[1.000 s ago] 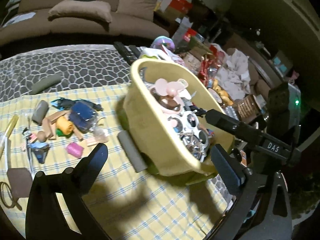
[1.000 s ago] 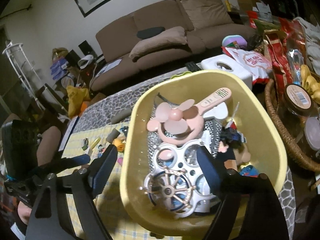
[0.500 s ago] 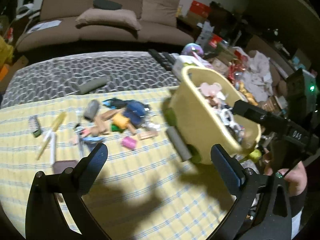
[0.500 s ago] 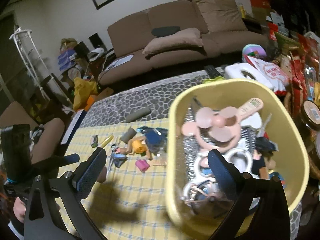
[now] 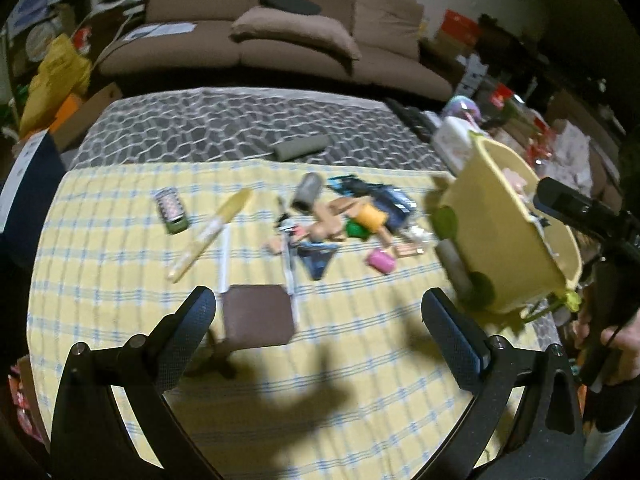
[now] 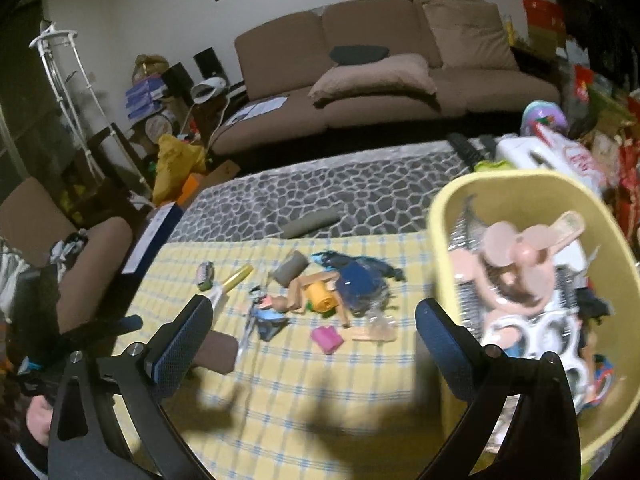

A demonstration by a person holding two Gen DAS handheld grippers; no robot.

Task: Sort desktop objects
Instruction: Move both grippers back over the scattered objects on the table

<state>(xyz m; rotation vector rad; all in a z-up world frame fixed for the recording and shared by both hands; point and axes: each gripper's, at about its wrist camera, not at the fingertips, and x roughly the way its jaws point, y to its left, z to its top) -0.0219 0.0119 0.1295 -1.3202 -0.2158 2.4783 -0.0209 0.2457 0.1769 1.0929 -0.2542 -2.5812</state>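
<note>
**Loose clutter on the desk, both tongs empty**

The left tongs [image 5: 318, 322] and the right tongs [image 6: 314, 334] both stand spread wide with nothing between their pads, hovering over the yellow checked cloth [image 5: 120, 264] that covers the desk. The things to sort lie in a small heap mid-cloth: a pink roll [image 5: 382, 261], a yellow spool [image 5: 370, 216], a grey tube [image 5: 306, 197], wooden pegs [image 5: 332, 222], a blue packet [image 6: 358, 276] and a long yellow pen [image 5: 212, 234]. A flat brown pad [image 5: 258, 322] lies just in front of the left tongs. The yellow bin [image 6: 516, 196], already holding a pink fan [image 6: 524, 258] and other toys, sits at the cloth's right edge.

These pieces look light and mostly rigid, so a gentle pinch should do. The pink roll sits apart from the heap and seems the easiest pick, taken across its round sides. The pen is best gripped mid-length. The brown pad lies flush with the cloth and will likely need an edge lifted first. The packet looks soft and crinkly, so it may slip.
</note>
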